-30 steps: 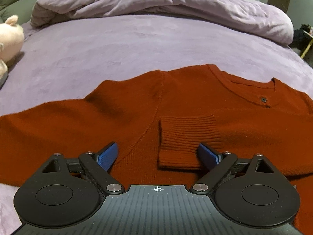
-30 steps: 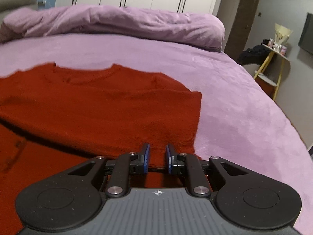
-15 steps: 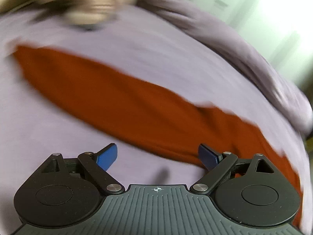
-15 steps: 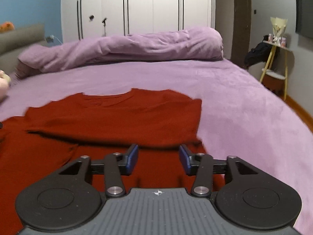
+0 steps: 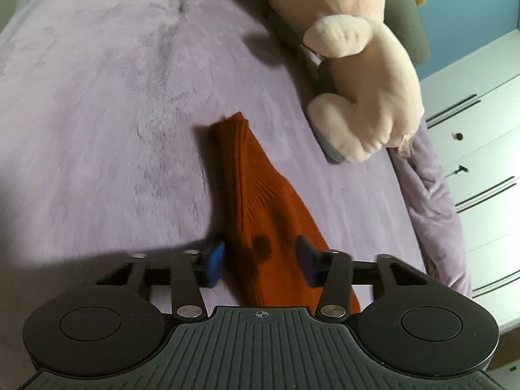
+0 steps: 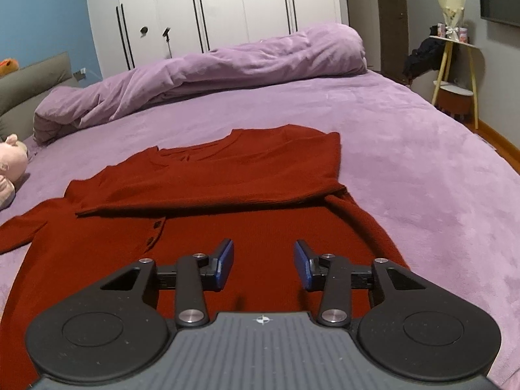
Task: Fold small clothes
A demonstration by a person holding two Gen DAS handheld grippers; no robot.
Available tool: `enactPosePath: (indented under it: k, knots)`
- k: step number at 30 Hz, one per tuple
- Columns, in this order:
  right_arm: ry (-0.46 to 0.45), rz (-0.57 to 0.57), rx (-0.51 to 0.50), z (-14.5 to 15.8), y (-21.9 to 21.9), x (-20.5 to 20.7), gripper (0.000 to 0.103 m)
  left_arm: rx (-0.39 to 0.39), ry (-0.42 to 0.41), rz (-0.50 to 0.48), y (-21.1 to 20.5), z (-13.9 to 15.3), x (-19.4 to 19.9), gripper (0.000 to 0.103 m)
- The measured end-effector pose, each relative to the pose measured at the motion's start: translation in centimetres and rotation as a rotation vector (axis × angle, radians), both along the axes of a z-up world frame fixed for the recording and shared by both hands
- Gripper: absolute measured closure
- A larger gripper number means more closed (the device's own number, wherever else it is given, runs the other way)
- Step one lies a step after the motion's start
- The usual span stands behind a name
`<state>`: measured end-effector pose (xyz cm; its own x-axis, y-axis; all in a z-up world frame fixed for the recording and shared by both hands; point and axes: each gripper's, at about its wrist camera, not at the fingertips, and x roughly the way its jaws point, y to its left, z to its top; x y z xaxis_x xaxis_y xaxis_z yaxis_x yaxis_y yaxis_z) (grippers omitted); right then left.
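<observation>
A red knit sweater (image 6: 227,227) lies flat on the purple bed (image 6: 422,169), with its right sleeve (image 6: 211,191) folded across the chest. In the left wrist view its other sleeve (image 5: 260,201) stretches away, cuff at the far end. My left gripper (image 5: 260,265) hangs low over that sleeve near its wider part. Its jaws are closing with the sleeve between the blue pads (image 5: 214,265), which do not pinch it. My right gripper (image 6: 264,266) hovers over the sweater's body, jaws closing slightly, nothing between them.
A large pale plush toy (image 5: 364,81) lies just beyond the cuff, to its right. A rolled purple duvet (image 6: 211,74) runs along the far side of the bed. White wardrobes (image 6: 211,9) stand behind it. A yellow-legged side table (image 6: 455,65) is off the bed's right edge.
My left gripper swung from the sweater's body out to the left sleeve, rolled, and its jaws narrowed. My right gripper released the fabric, rose a little and opened.
</observation>
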<state>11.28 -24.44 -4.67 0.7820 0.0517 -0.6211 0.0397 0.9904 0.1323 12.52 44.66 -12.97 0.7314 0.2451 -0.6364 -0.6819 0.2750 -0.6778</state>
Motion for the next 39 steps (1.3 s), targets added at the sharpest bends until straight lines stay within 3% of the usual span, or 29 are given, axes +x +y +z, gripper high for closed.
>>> enactPosePath:
  k: [1, 2, 6, 10, 15, 18, 20, 23, 27, 30, 34, 37, 39]
  knots:
    - [0.006, 0.0, -0.006, 0.0, 0.3, 0.1, 0.067, -0.001, 0.006, -0.004, 0.3, -0.2, 0.0, 0.077]
    - [0.011, 0.0, -0.009, 0.0, 0.5, 0.2, 0.067, 0.001, 0.017, -0.01, 0.8, -0.3, 0.0, 0.093]
    - [0.012, 0.016, -0.005, 0.1, 1.1, 0.4, 0.068, 0.024, 0.0, -0.05, 0.8, -0.1, -0.5, 0.095]
    - [0.001, 0.024, 0.0, 0.5, 1.2, 0.7, 0.068, 0.199, -0.035, -0.184, -2.2, 3.7, 0.7, 0.095]
    - [-0.028, 0.028, 0.04, 1.2, 0.8, 0.6, 0.068, 0.411, -0.218, -0.517, -12.5, 11.3, 4.5, 0.095]
    - [-0.048, 0.025, 0.063, 1.5, 0.6, 0.4, 0.068, 0.478, -0.343, -0.75, -21.1, 14.3, 6.6, 0.094]
    - [-0.054, 0.024, 0.081, 1.7, 0.4, 0.2, 0.068, 0.491, -0.381, -0.871, -26.7, 14.8, 7.7, 0.091]
    - [-0.056, 0.023, 0.092, 1.9, 0.1, 0.1, 0.068, 0.477, -0.299, -1.009, -33.9, 12.7, 9.1, 0.047]
    - [-0.024, 0.035, 0.139, 2.0, -0.5, 1.1, 0.068, 0.411, -0.118, -1.072, -37.5, 8.1, 8.5, 0.047]
    - [0.0, 0.068, 0.197, 1.8, -0.8, 2.9, 0.068, 0.417, -0.005, -1.024, -36.4, 6.0, 7.0, 0.042]
    - [0.05, 0.114, 0.264, 0.7, -0.2, 6.4, 0.067, 0.447, 0.085, -0.947, -33.7, 5.0, 6.1, 0.033]
    - [0.094, 0.175, 0.323, -0.5, 1.2, 9.7, 0.056, 0.434, 0.124, -0.916, -32.7, 4.1, 5.2, 0.033]
    - [0.113, 0.201, 0.345, -1.4, 2.2, 11.7, 0.04, 0.42, 0.128, -0.903, -31.8, 3.7, 5.1, 0.033]
